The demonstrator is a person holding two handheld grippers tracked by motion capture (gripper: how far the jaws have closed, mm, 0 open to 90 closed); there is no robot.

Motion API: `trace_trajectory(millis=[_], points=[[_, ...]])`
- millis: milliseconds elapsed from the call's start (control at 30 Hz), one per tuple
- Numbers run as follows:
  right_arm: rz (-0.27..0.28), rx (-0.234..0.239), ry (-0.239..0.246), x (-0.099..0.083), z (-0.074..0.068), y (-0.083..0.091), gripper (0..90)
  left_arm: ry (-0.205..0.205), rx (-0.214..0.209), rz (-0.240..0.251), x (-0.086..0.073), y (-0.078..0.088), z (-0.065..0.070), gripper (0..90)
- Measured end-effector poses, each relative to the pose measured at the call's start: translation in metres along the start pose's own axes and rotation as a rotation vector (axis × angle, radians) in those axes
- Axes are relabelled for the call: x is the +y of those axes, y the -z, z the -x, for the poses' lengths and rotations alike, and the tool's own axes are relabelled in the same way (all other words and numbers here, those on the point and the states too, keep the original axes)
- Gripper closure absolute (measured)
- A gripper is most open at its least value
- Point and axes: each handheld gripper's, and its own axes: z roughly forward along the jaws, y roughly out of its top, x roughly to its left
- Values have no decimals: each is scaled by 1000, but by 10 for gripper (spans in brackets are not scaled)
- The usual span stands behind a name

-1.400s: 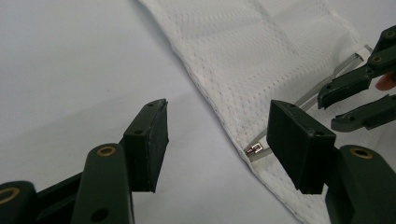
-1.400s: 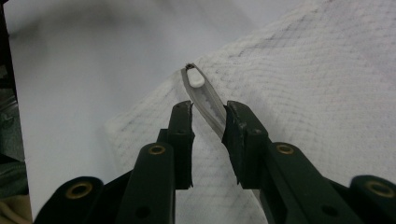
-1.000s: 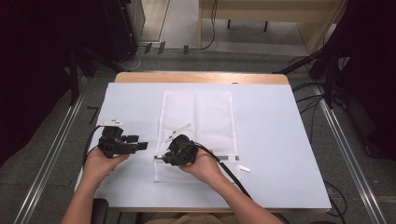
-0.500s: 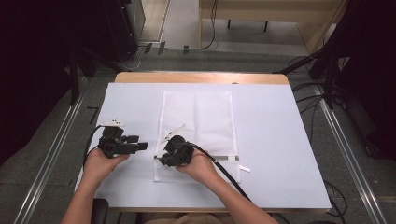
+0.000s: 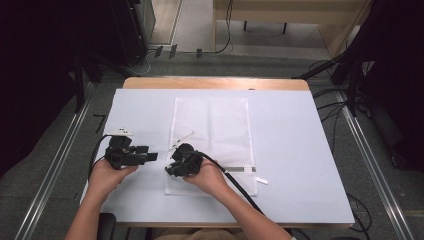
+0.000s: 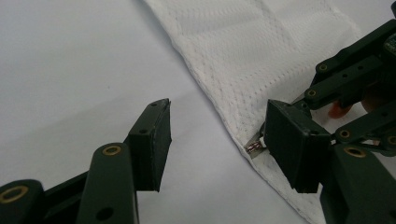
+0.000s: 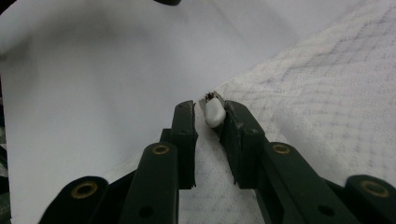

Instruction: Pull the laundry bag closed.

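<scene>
Lower centre of the high view: two forearms enter from the bottom edge, each hand carrying a black gripper over the white table [image 5: 300,150].

Left gripper [image 5: 150,156], left of centre in the high view, is held level and pointed toward the bag's left edge. In the left gripper view its jaws are seen spread wide, having just been closing a little, with bare table between them; nothing is grasped. A small metal zipper end [image 6: 253,147] is seen just beside its right-hand jaw, at the bag's hem.

Right gripper [image 5: 172,167], just beside the left one, is set on the lower left corner of the mesh bag [image 5: 215,130]. In the right gripper view [image 7: 208,114] the jaws are seen nearly closed, and a small white zipper pull [image 7: 214,113] lies against the right-hand pad at the tips; a narrow gap remains on the other side, so whether it is truly pinched cannot be told.

The white mesh bag is laid flat at the table's middle, its long side running away from the person, its near left corner under the right gripper. A white tag [image 5: 262,180] is noted just off the bag's lower right corner.

Upper frame: a wooden table edge [image 5: 215,83], then grey floor with cables.
</scene>
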Motion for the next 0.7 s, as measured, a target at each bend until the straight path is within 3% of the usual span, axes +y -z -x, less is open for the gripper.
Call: trace_trajectory(millis=[367, 700], points=[[-12, -30, 26, 5, -2, -4, 870, -7, -16, -3, -4, 2, 0, 459], [58, -25, 29, 12, -2, 15, 870, -64, -59, -49, -9, -2, 9, 471]])
